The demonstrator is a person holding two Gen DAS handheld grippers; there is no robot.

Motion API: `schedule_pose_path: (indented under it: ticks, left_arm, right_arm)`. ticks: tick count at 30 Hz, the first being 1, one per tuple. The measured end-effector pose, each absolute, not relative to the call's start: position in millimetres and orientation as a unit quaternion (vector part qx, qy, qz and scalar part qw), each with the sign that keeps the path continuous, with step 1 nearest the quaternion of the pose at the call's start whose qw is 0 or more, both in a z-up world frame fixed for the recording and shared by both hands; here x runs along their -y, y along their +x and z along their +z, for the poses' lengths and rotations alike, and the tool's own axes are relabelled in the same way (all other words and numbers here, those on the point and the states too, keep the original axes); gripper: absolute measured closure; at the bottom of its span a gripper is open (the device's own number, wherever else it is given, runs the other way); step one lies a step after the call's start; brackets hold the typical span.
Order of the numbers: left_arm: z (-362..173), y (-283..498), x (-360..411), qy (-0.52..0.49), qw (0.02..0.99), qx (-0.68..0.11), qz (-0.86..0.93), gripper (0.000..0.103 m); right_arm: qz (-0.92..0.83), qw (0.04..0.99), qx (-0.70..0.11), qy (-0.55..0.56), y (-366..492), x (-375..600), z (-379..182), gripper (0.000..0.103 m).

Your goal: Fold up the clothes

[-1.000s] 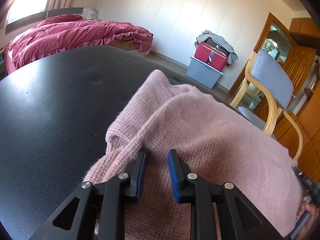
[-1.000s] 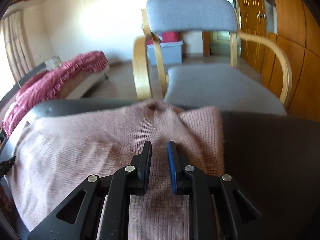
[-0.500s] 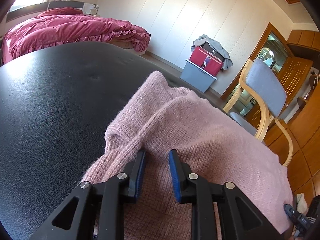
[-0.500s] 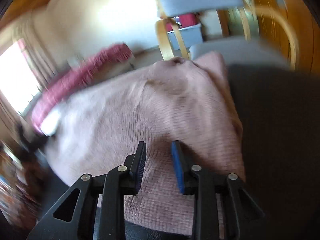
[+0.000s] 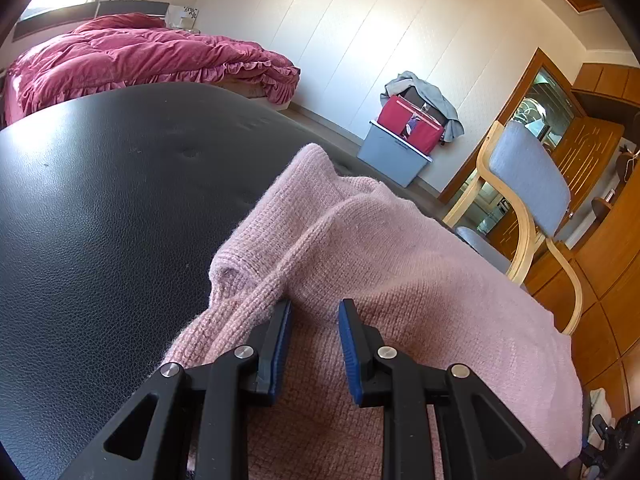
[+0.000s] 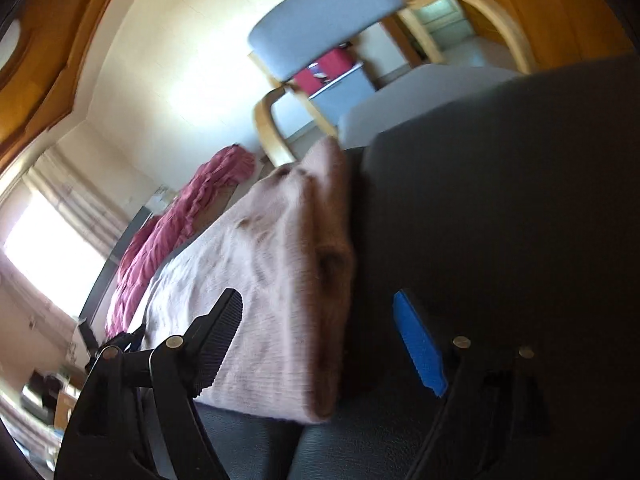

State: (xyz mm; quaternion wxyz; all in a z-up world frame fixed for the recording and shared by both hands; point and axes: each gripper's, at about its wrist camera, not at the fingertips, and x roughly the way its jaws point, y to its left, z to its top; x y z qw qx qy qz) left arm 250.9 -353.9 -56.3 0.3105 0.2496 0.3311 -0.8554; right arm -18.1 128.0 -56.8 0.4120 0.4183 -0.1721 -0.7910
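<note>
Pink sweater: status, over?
Left gripper pinching a sweater fold. Right gripper just opened, jaws wide, clear of fabric. Sweater folded on black table. Nothing obstructing.

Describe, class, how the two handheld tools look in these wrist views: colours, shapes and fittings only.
Both are matte black. The left tool has two angular fingers with triangular cut-outs, silver round rivets at the joints and blue ribbed pads on the inner faces. The right tool is built the same; one finger's black back looks finely ridged.

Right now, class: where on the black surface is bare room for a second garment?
Bare black surface lies left of the pink sweater, toward the bed, and right of it. The chair side is crowded.
</note>
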Motion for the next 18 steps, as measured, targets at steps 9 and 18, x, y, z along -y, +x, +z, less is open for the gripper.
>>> schedule_pose_path:
  ticks: [9,18]
  left_arm:
    - [-55,247,349,0.251,0.311,-0.319,-0.859,0.077]
    - [-53,244,339,0.248,0.319,-0.313,-0.860,0.077]
  right_arm:
    - [-0.770,0.429,0.143,0.451,-46,-90,-66,0.050]
    - [-0.752,0.440,0.159,0.464,-67,-80,-77,0.086]
